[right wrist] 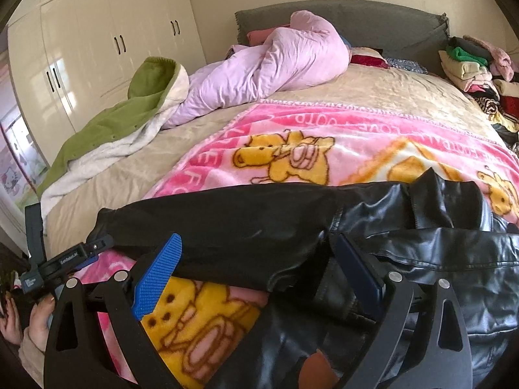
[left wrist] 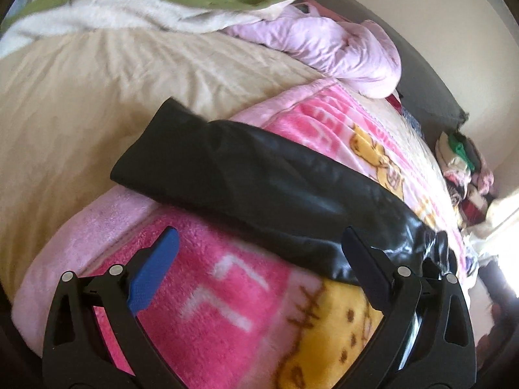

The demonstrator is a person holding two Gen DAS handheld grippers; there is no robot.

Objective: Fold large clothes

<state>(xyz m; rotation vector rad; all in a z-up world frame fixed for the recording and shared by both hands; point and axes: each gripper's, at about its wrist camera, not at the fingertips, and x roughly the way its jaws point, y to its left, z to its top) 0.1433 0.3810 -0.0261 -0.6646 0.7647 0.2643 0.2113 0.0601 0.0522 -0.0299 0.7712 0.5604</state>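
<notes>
A black leather-look jacket (right wrist: pixel 405 243) lies on a pink cartoon blanket (right wrist: pixel 324 136) on the bed, one sleeve (right wrist: pixel 211 227) stretched out to the left. In the left wrist view the sleeve (left wrist: pixel 227 168) runs diagonally above my left gripper (left wrist: pixel 259 253), which is open and empty over the blanket (left wrist: pixel 207 291). My right gripper (right wrist: pixel 256 259) is open, its jaws standing either side of the sleeve near the shoulder, not closed on it.
A lilac duvet (right wrist: pixel 259 71) and a green and white blanket (right wrist: pixel 123 120) lie at the bed's far left. A pile of clothes (right wrist: pixel 476 68) sits at the far right by the grey headboard (right wrist: pixel 356 19). Cream wardrobes (right wrist: pixel 97 48) stand left.
</notes>
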